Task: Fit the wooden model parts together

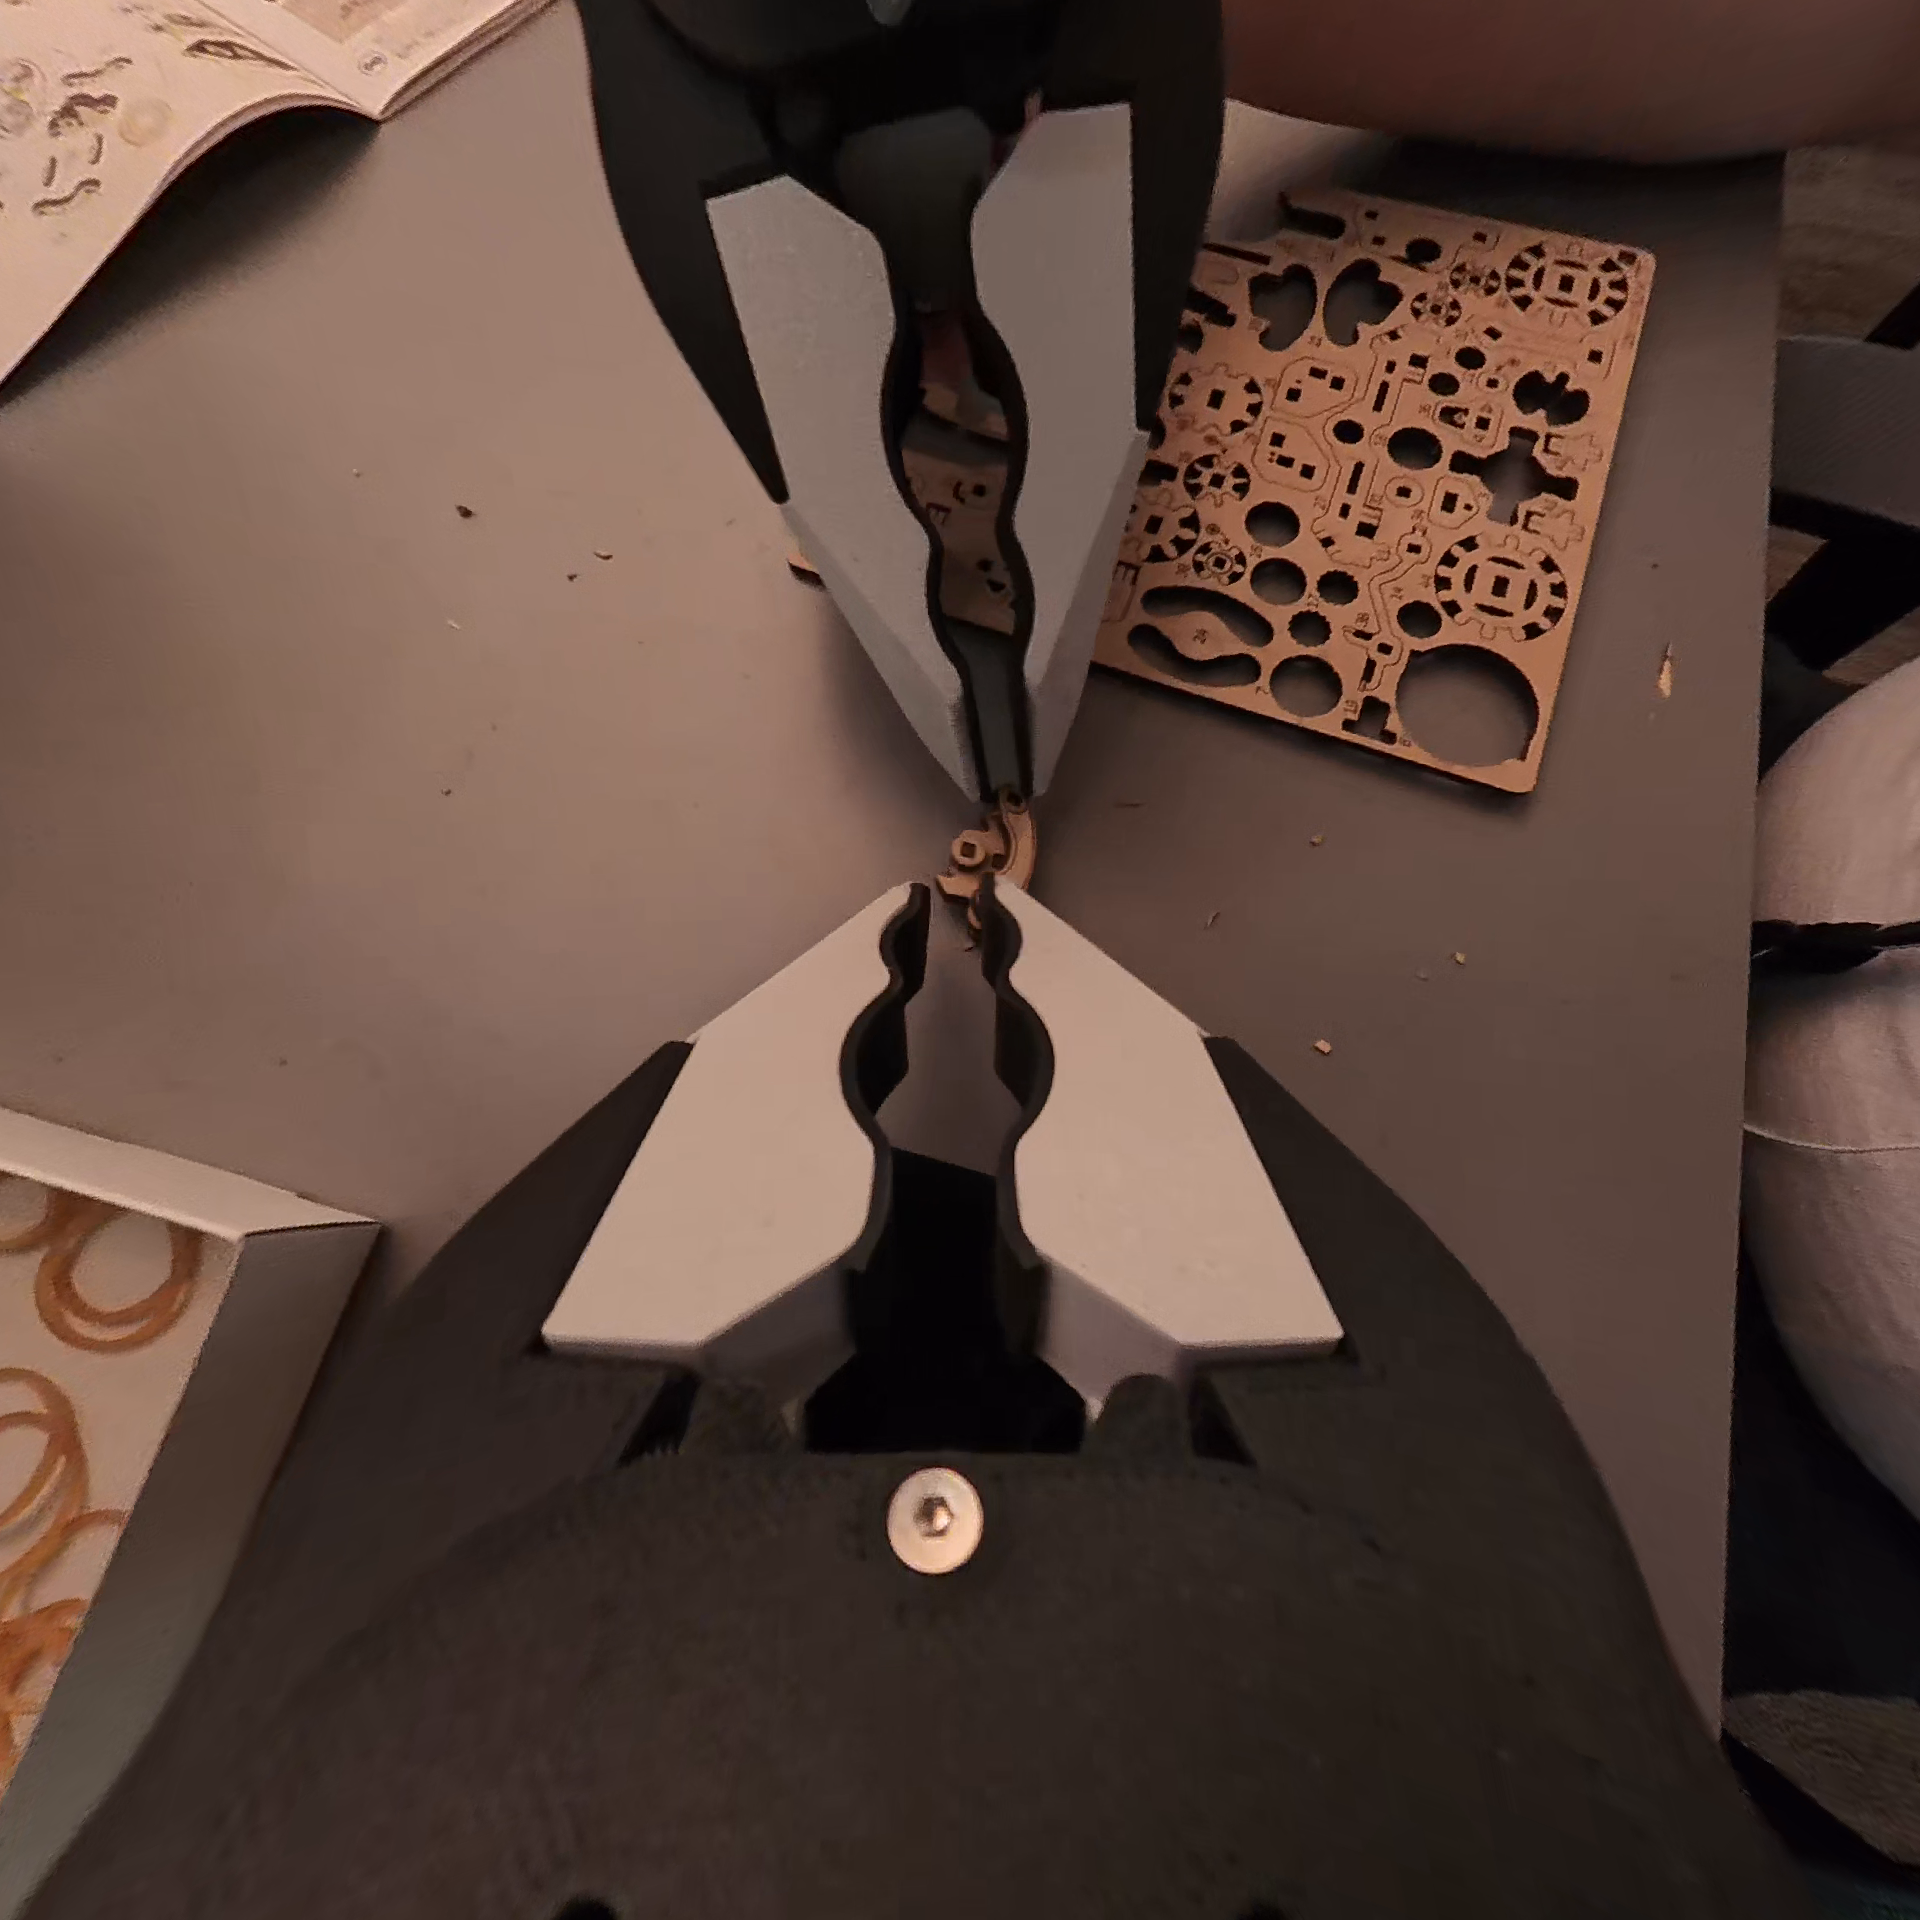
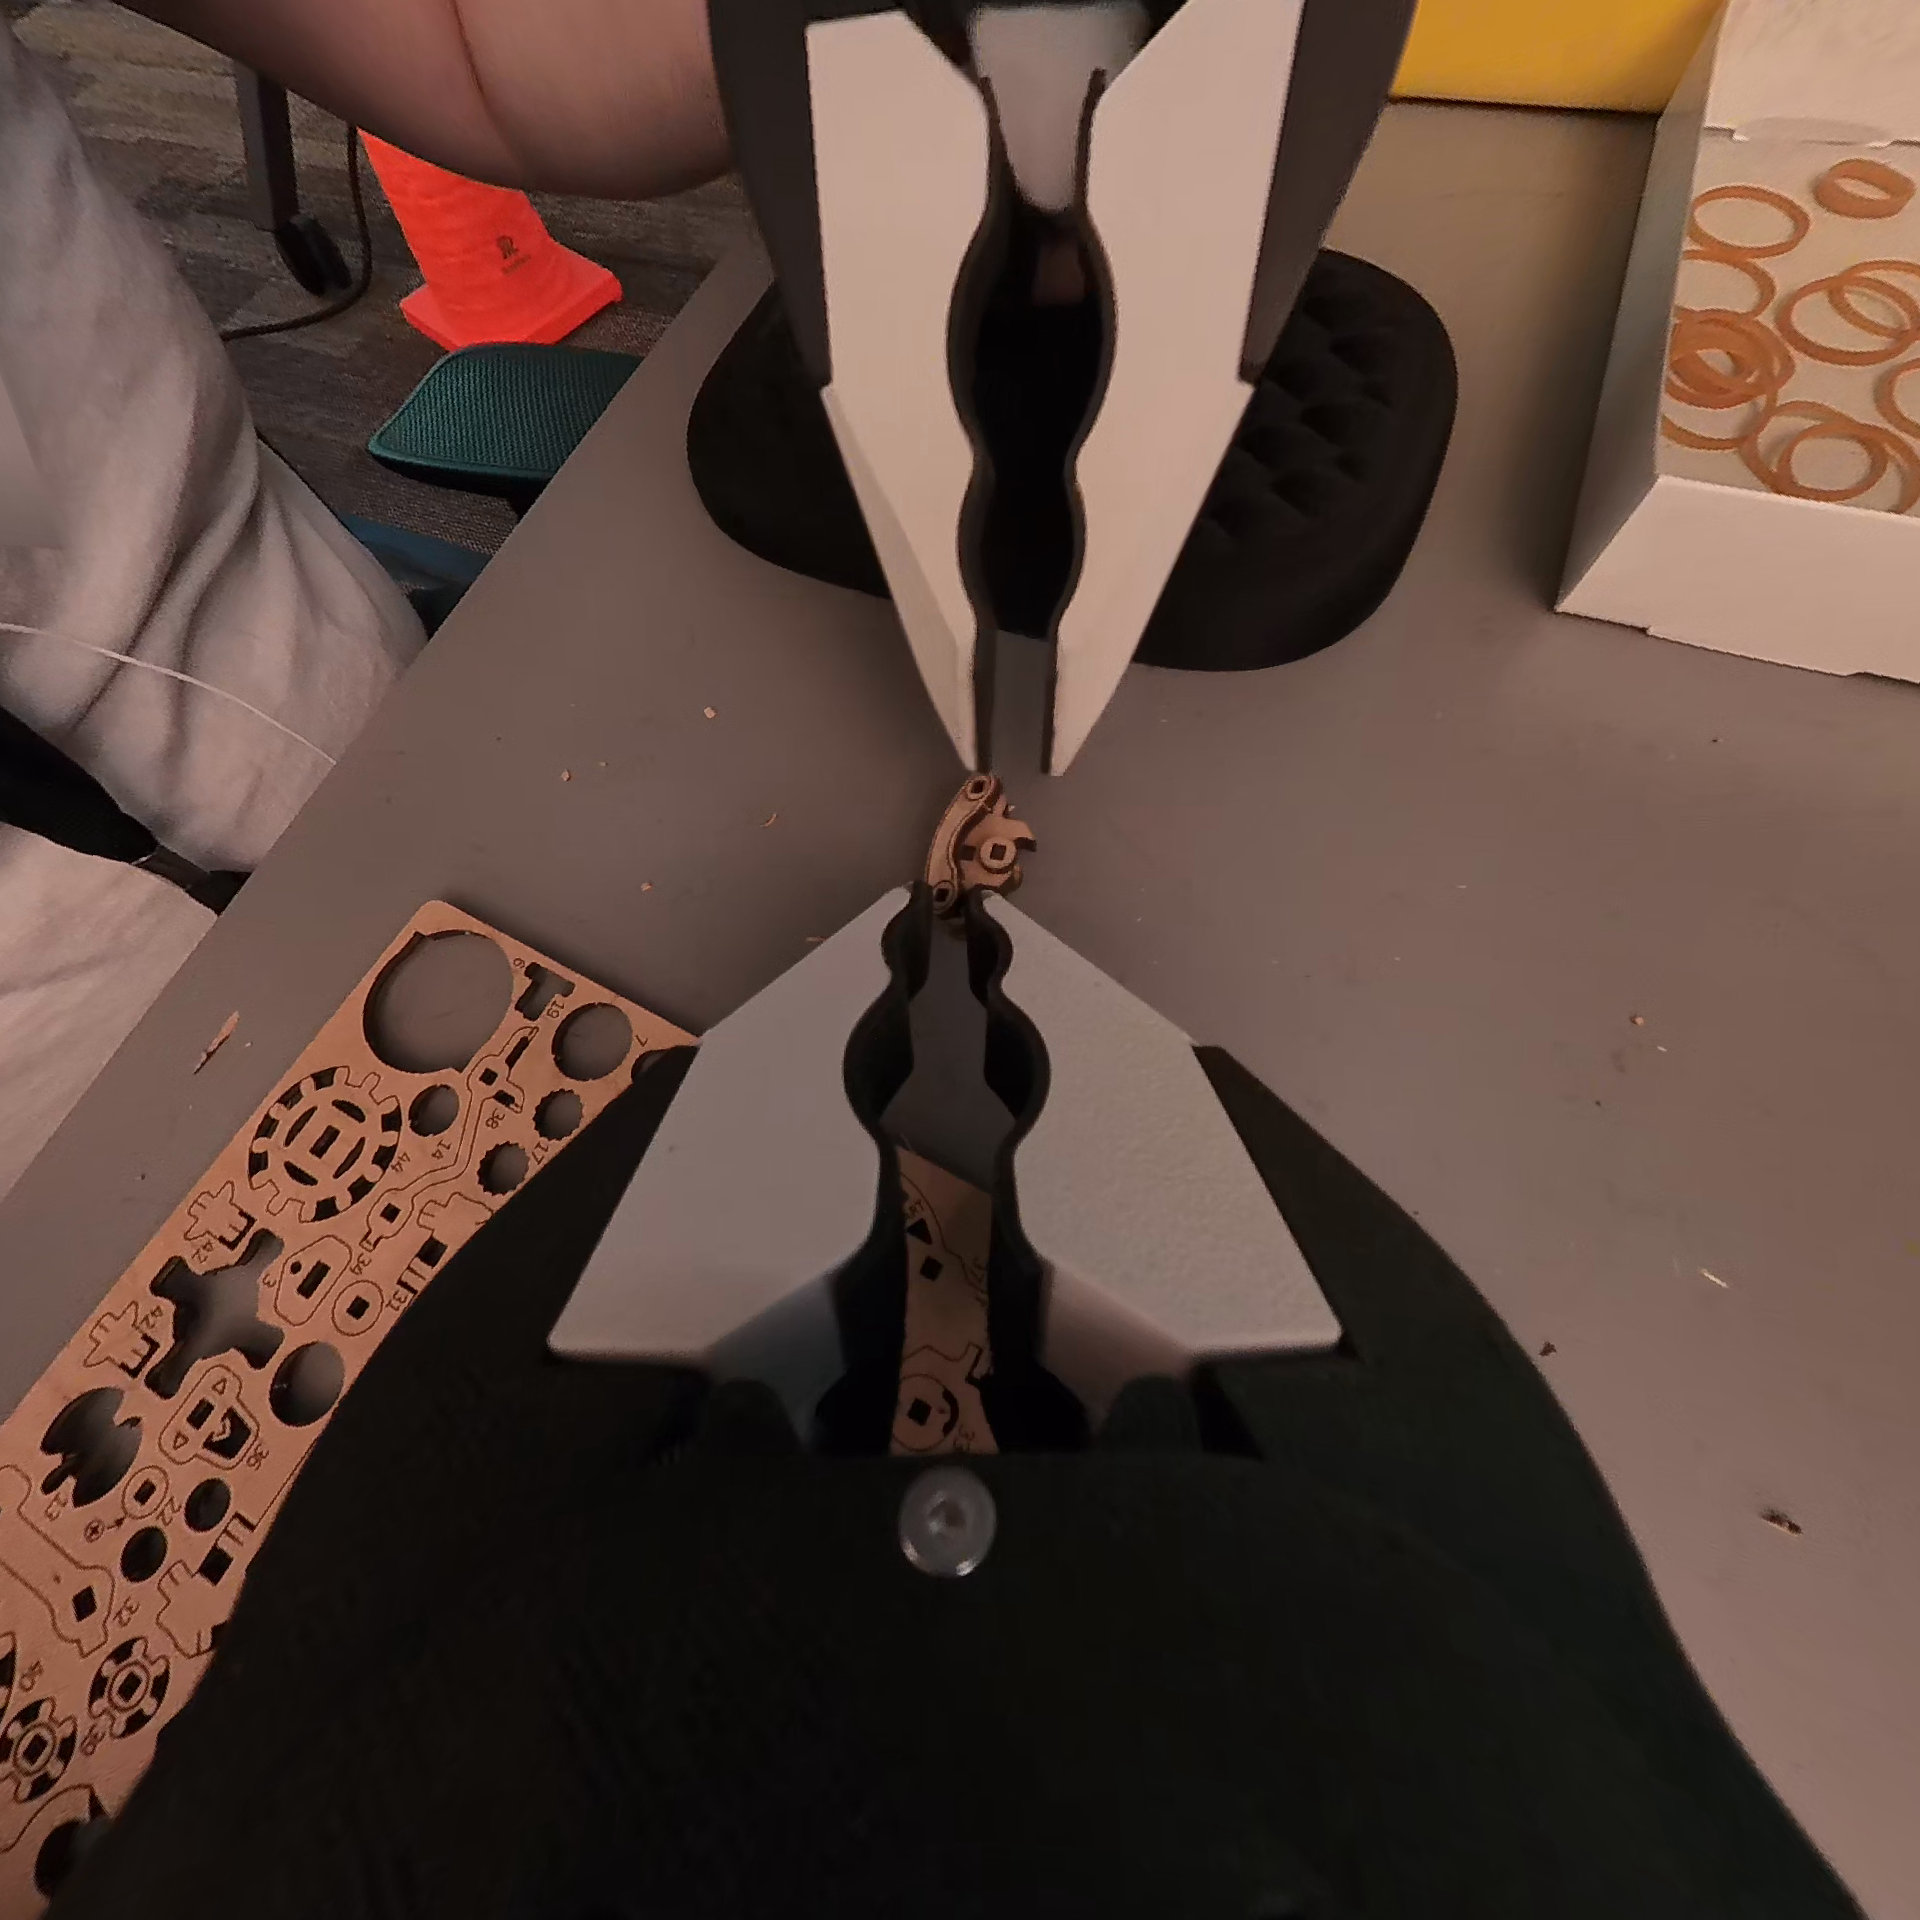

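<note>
Both grippers meet tip to tip above the grey table. Between them is a small wooden assembly: a curved arc piece joined to a small toothed piece with a square hole. My left gripper comes from below in its own view, nearly closed, with the toothed end between its tips. It shows from above in the right wrist view. My right gripper is shut on the arc piece's end. It shows from above in the left wrist view.
A punched-out wooden parts sheet lies under and beside the right gripper. An instruction booklet, a white box of rubber bands and a black foam pad sit around. A person's arm shows beyond the table edge. Less than 4 cm separates the two grippers' tips.
</note>
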The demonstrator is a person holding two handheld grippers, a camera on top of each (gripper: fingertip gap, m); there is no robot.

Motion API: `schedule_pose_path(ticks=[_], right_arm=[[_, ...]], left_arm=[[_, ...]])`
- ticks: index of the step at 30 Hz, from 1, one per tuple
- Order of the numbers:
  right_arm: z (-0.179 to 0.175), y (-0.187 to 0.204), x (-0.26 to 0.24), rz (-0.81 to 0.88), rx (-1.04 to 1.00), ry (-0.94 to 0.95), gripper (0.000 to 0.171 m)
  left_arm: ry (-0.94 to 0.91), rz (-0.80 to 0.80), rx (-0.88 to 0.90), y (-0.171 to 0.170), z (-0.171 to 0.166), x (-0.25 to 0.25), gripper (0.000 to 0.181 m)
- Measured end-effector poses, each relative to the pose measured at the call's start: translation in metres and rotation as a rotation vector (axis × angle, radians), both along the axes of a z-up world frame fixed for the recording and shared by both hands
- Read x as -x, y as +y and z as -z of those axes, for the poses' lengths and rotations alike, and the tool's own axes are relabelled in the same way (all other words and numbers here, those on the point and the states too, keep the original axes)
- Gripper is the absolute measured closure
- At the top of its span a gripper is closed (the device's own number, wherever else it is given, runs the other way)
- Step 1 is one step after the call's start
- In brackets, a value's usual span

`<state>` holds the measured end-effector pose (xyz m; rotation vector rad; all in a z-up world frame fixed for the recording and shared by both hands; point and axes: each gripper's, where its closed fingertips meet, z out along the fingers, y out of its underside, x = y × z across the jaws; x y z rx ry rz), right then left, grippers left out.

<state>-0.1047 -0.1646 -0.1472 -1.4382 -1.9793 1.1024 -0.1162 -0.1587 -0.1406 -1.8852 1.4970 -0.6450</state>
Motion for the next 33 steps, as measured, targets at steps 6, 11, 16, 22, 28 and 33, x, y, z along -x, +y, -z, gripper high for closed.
schedule_pose_path(ticks=[6,11,16,22,28,33], right_arm=[[0.000,0.000,0.000,0.000,0.002,0.000,0.167],[0.000,0.001,0.000,0.002,0.006,0.000,0.167],[-0.002,0.001,0.000,0.005,0.010,0.006,0.167],[-0.009,0.001,0.002,0.013,0.022,0.041,0.165],[-0.018,-0.003,0.013,0.034,0.060,0.076,0.167],[-0.010,-0.006,0.019,0.054,0.082,0.029,0.167]], left_arm=[[0.019,-0.001,0.060,0.001,0.004,0.001,0.173],[0.022,0.008,0.080,0.001,0.005,-0.002,0.178],[0.023,0.016,0.067,0.002,0.005,-0.004,0.180],[0.027,0.013,0.031,0.002,0.006,-0.003,0.180],[0.024,0.009,0.006,0.003,0.006,-0.003,0.180],[0.025,0.010,-0.016,0.002,0.006,-0.003,0.179]])
